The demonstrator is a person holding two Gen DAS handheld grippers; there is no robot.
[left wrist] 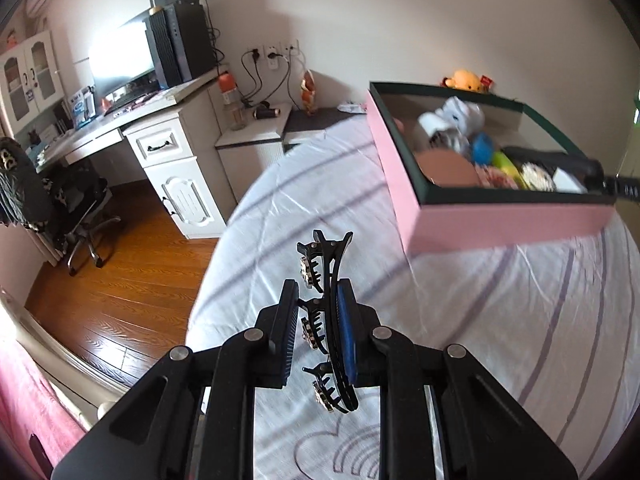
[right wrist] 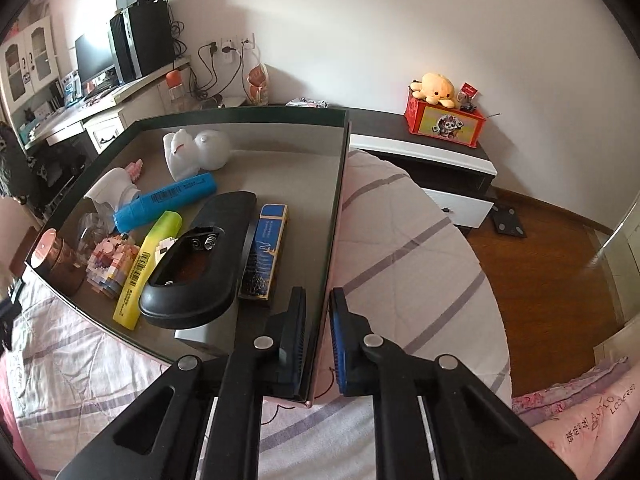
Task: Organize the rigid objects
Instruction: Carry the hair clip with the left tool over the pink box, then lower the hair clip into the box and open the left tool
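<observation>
My left gripper (left wrist: 321, 294) is shut on a black hair claw clip (left wrist: 326, 276) with small decorated studs, held above the striped bedsheet. The clip stands upright between the blue pads. To the upper right lies a pink box (left wrist: 476, 222) with a dark green rim. My right gripper (right wrist: 319, 300) is shut on that box's right wall (right wrist: 338, 200), one finger inside and one outside. Inside the box lie a blue highlighter (right wrist: 168, 200), a yellow highlighter (right wrist: 146, 268), a black remote (right wrist: 200, 268) with its battery bay open, a blue slim carton (right wrist: 266, 252), a white plush (right wrist: 196, 152), a block toy (right wrist: 110, 264) and a copper tin (right wrist: 60, 258).
The box rests on a bed with a white and purple striped sheet (left wrist: 500, 320). A white desk (left wrist: 160, 136) with a monitor and an office chair (left wrist: 68, 204) stand at the left over wooden floor. A low cabinet (right wrist: 440, 152) carries a red box and a yellow plush.
</observation>
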